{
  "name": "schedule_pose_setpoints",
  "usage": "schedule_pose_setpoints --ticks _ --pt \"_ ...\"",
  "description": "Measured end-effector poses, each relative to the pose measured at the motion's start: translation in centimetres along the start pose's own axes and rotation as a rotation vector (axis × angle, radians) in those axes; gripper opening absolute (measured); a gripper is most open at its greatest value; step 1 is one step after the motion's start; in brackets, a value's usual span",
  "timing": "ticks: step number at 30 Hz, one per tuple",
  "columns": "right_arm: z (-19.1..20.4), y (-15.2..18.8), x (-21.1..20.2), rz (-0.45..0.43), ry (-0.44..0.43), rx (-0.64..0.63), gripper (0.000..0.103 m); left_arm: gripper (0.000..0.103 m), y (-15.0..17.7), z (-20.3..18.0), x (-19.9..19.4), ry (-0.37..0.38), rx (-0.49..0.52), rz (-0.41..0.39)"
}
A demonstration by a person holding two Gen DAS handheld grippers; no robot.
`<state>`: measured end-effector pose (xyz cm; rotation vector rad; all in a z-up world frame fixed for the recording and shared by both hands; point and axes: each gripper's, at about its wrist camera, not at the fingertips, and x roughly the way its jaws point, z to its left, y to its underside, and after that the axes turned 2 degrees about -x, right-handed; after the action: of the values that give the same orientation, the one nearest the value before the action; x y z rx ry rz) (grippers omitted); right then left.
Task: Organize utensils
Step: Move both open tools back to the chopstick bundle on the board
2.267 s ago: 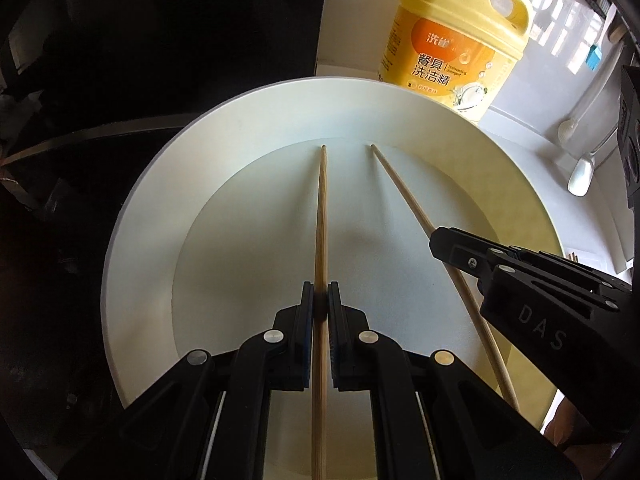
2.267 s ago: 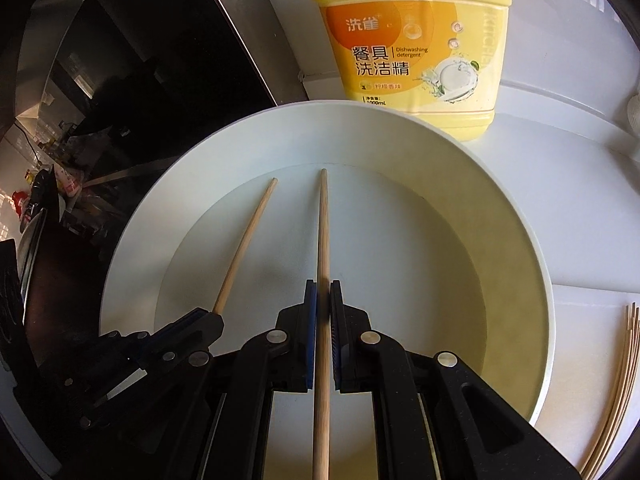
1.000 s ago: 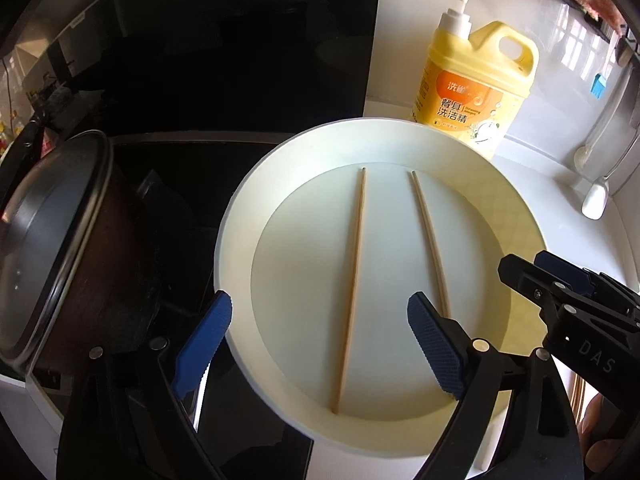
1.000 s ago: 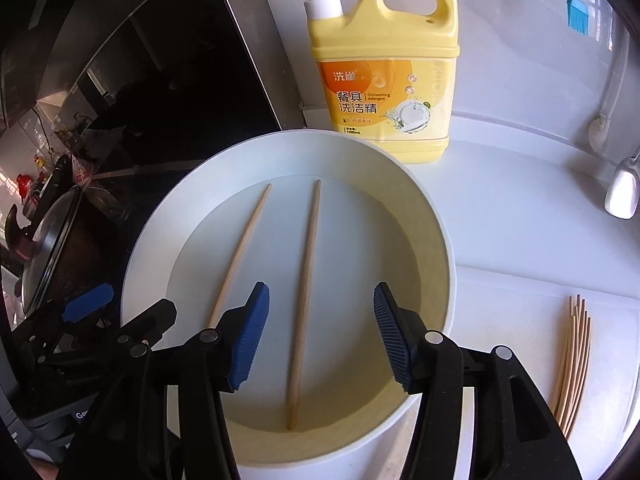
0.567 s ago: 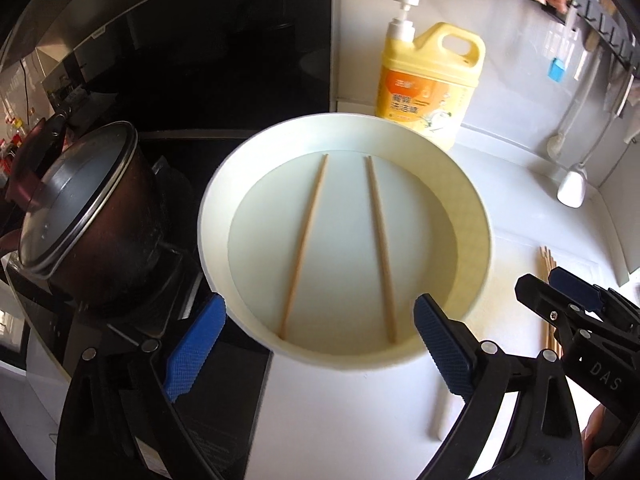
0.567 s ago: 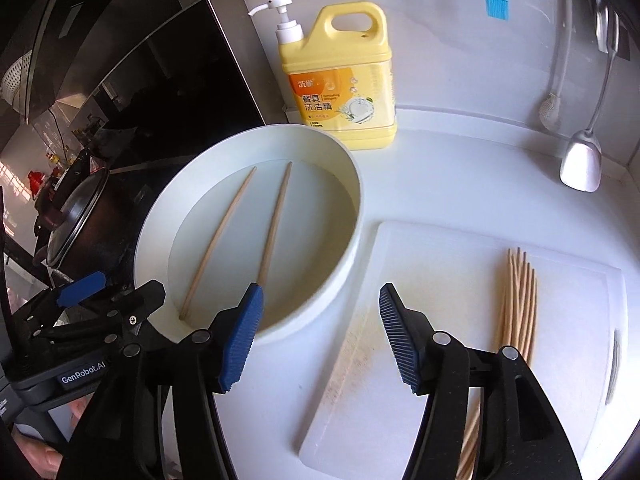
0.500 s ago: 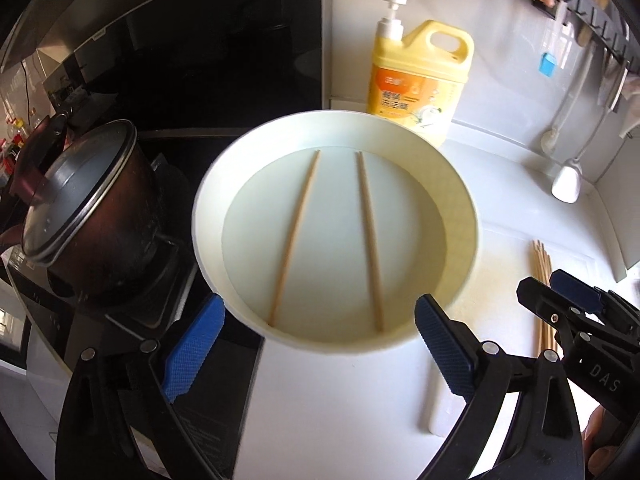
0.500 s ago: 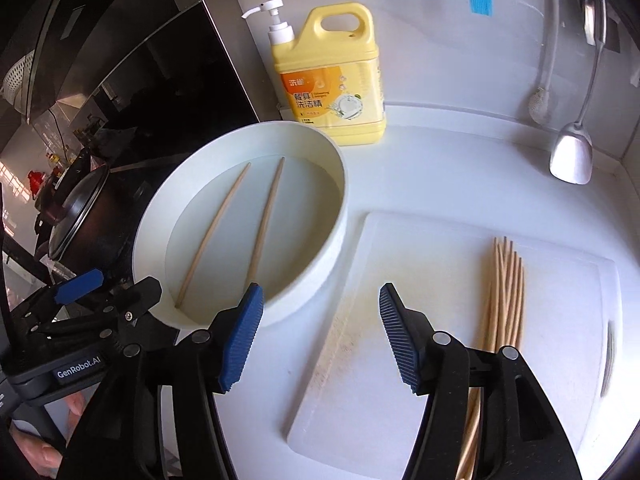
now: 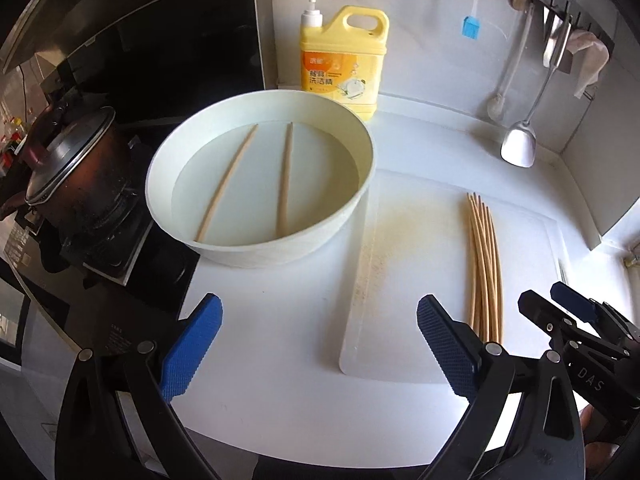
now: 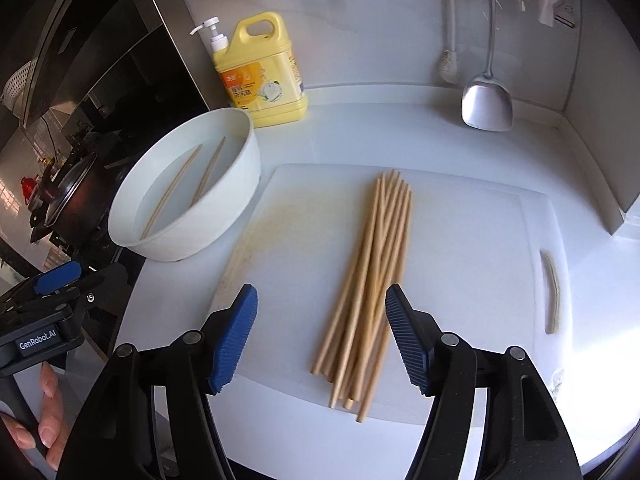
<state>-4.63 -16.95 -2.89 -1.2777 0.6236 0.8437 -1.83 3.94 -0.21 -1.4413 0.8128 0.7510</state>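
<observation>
Both tongs hold nothing: the left tongs (image 9: 318, 344) gape wide over the bare white counter (image 9: 280, 360), the right tongs (image 10: 318, 332) are opening above slender wooden chopsticks (image 10: 372, 280) bundled on a smooth white cutting board (image 10: 480, 240). Two chopsticks (image 9: 256, 182), gripped seconds ago, now lie loose in the round white basin (image 9: 360, 200), and both tongs have drawn back.

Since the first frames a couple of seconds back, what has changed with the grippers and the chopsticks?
Both grippers let go: the left gripper and right gripper, each then clamped on one chopstick, are now empty, the right's jaws opening. Both pulled back from the white basin toward the chopstick bundle on the cutting board. The two chopsticks stay in the basin; the detergent bottle is unmoved.
</observation>
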Motion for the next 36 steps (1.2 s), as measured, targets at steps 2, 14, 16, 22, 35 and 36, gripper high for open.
schedule_pose_setpoints --ticks 2,14,16,22,35,36 --pt "-1.3 1.0 -0.2 0.003 0.015 0.022 0.064 0.096 0.6 -1.1 -0.1 0.003 0.024 0.009" --pt "-5.0 4.1 0.4 -0.023 0.141 0.167 0.064 0.096 1.3 -5.8 2.2 0.136 0.167 -0.003" --pt "-5.2 4.4 1.1 -0.021 0.170 0.183 0.064 0.096 1.5 -6.3 3.0 0.164 0.184 -0.008" --pt "-6.2 4.6 3.3 -0.038 0.196 0.226 0.064 0.096 1.9 -7.6 5.4 0.170 0.215 -0.036" --pt "-6.4 4.7 6.8 -0.115 0.190 0.144 0.064 0.096 3.0 -7.8 8.6 0.161 0.151 -0.115" --pt "-6.4 4.7 6.8 -0.119 0.190 0.139 0.064 0.096 3.1 -7.8 8.7 0.155 0.153 -0.119"
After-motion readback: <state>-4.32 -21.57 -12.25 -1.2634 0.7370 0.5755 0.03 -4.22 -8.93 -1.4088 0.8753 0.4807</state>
